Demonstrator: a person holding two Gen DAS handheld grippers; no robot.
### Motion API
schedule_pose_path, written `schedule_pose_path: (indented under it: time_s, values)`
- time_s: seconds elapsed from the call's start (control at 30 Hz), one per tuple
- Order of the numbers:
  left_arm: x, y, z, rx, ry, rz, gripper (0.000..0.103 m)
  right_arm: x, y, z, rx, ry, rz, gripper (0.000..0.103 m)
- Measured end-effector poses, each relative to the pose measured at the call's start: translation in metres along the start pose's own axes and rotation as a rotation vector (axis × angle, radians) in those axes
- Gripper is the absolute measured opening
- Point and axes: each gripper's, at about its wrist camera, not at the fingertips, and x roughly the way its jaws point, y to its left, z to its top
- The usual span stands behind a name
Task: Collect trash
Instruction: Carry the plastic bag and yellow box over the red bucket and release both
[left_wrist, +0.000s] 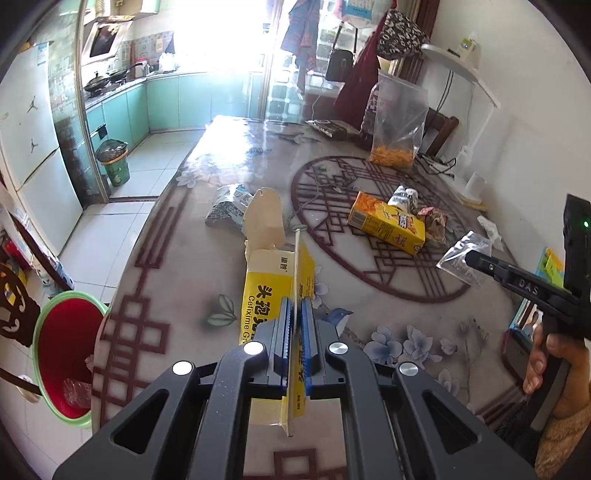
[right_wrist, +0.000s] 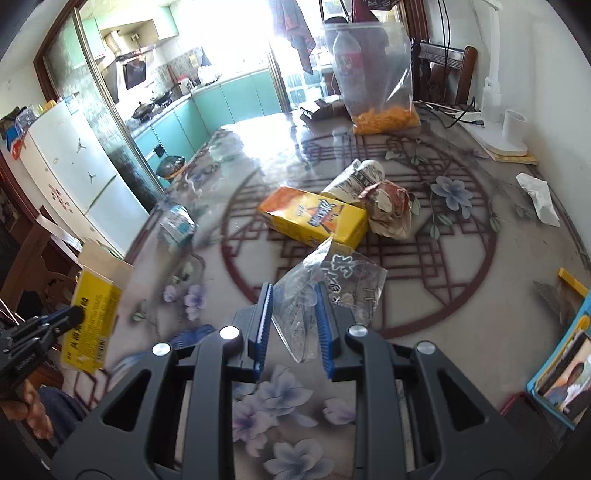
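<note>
Clamped flat between blue pads at lower centre of the left wrist view: left gripper (left_wrist: 295, 314) pinching a yellow medicine carton (left_wrist: 275, 280), torn open, pale flap sticking up, lifted off the table (left_wrist: 207, 258). Gripped in the right gripper (right_wrist: 293, 314), lower centre of the right view: crumpled clear plastic wrapper (right_wrist: 332, 280) with white print. Left lying mid-table: yellow snack box (right_wrist: 314, 216), beside crumpled paper (right_wrist: 391, 206).

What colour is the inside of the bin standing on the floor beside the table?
Red inside, with a light green rim: bin, seen best in the left wrist view.
</note>
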Motion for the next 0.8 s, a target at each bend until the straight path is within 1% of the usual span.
schedule_pose_path:
  time_s: [0.1, 0.17, 0.27, 0.43, 0.8]
  values:
    - [-0.006, 0.005, -0.005, -0.013, -0.013, 0.005, 0.003, -0.013, 0.01, -0.002, 0.02, -0.02, 0.028, 0.023]
    - [-0.009, 0.007, -0.008, -0.009, -0.016, 0.014, 0.003, -0.018, 0.018, -0.002, 0.01, -0.026, 0.032, 0.023]
    - [-0.013, 0.014, -0.009, -0.03, -0.022, 0.009, 0.003, -0.025, 0.029, -0.001, -0.018, -0.039, 0.028, 0.023]
    - [-0.021, 0.02, -0.01, -0.038, -0.039, 0.005, 0.003, -0.035, 0.042, -0.002, -0.022, -0.053, 0.053, 0.023]
    - [-0.036, 0.034, -0.011, -0.063, -0.072, 0.02, 0.003, -0.039, 0.067, -0.007, -0.065, -0.045, 0.084, 0.023]
